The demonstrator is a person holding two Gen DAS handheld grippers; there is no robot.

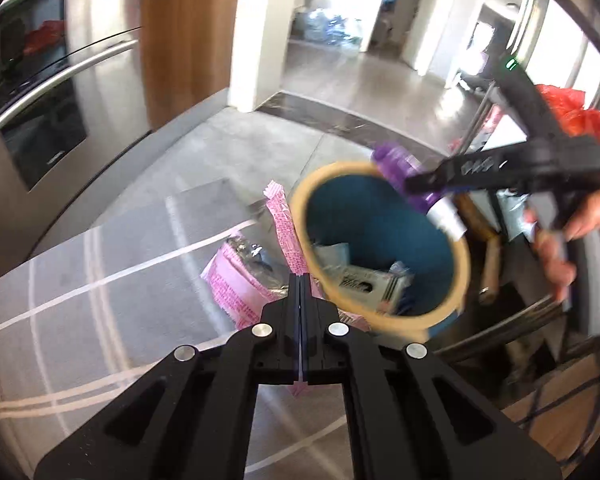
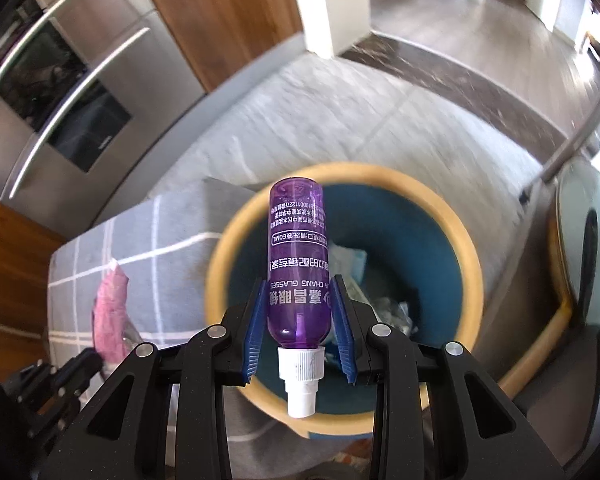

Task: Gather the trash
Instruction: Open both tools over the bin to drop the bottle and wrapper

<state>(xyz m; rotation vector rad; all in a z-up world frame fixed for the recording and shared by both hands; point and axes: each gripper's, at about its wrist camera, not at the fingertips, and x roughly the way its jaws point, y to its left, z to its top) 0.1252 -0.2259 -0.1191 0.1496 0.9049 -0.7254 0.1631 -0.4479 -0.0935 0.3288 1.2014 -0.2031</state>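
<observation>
A stainless steel refrigerator (image 1: 56,92) fills the upper left of the left wrist view, and a grey rug with white lines (image 2: 140,232) covers the floor in the lower left of both views. At centre stands a round bin (image 2: 440,216), blue inside with a tan rim. It already holds several scraps of paper and packaging, so part of the collecting looks done.

The right claw (image 2: 300,320) sits at lower centre of the right wrist view. Its blue-padded fingers (image 2: 256,320) are closed around a purple spray bottle (image 2: 298,264), held upside down along the fingers, white nozzle toward the camera. The bottle hangs over the bin's opening, seemingly ready to be dropped in. In the left wrist view the person's hand (image 1: 572,236) grips this tool at the right edge.

The left claw (image 1: 301,292), at lower centre of its own view, is pressed fully shut; whether it pinches anything cannot be told. Just beyond it, a pink wrapper (image 1: 240,280) lies on the rug beside the bin, so it likely remains to be collected.
</observation>
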